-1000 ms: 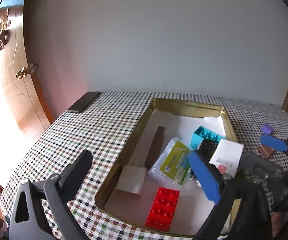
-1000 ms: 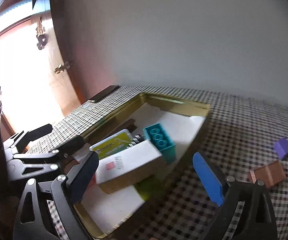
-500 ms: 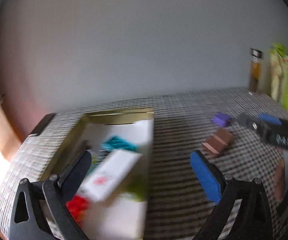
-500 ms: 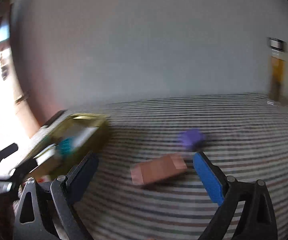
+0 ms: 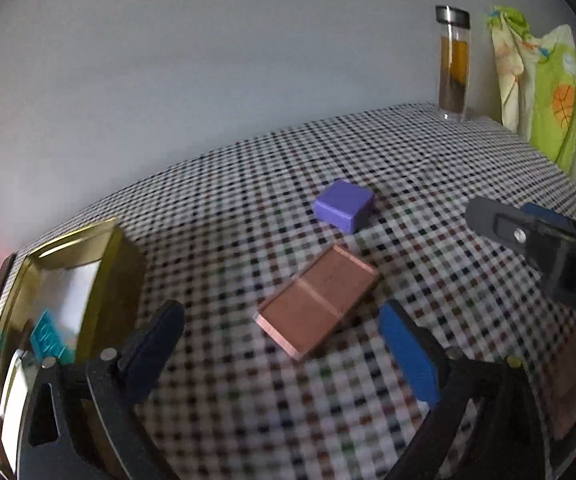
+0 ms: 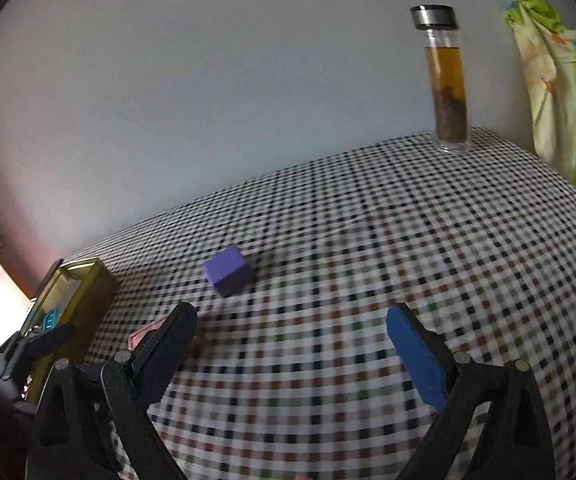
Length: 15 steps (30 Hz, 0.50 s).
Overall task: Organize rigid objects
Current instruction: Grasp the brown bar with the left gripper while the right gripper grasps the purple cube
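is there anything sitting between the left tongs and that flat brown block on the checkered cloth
Nothing visible. The left tongs are open with only bare checkered cloth between them and the flat brown block, which lies just ahead. The purple cube sits beyond the block, and the gold tray is off to the side.

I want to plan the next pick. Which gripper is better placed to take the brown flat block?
Left. The left gripper is open and the brown flat block lies just ahead between its fingers. The right gripper, also open, has the block at its left finger's edge.
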Available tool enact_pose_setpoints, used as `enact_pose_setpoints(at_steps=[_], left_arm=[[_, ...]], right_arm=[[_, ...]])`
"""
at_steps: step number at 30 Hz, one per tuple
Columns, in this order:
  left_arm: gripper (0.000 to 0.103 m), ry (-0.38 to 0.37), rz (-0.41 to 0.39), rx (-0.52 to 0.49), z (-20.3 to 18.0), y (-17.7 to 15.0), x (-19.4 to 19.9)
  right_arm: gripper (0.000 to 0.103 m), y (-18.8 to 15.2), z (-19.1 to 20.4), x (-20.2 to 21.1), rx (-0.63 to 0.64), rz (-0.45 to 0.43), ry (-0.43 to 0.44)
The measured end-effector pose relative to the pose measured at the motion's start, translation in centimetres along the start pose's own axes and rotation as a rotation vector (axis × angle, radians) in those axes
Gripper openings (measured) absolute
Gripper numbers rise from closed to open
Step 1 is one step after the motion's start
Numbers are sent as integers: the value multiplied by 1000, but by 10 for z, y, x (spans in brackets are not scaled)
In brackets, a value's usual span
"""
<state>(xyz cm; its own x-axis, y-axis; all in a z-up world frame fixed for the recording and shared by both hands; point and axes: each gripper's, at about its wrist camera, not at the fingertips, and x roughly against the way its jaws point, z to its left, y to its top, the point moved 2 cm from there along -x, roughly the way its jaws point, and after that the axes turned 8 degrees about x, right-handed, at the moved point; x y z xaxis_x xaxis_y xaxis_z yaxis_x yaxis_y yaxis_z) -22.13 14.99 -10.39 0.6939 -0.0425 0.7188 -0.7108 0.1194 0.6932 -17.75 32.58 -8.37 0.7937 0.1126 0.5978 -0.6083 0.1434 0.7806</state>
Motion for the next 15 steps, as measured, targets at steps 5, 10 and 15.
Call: enact_pose_setpoints(at_steps=[5,10,15], left_arm=[[69,-66,76,-20,-9,2,-28],[47,-88,72,-12,-7,0,-31],[46,-15,62,76,12,6,-38]], right_arm=[[97,0,-5,-2,-9,11,2],[97,-1,-3,-6,-3,26,-4],[97,2,13,-23,50,95,21]])
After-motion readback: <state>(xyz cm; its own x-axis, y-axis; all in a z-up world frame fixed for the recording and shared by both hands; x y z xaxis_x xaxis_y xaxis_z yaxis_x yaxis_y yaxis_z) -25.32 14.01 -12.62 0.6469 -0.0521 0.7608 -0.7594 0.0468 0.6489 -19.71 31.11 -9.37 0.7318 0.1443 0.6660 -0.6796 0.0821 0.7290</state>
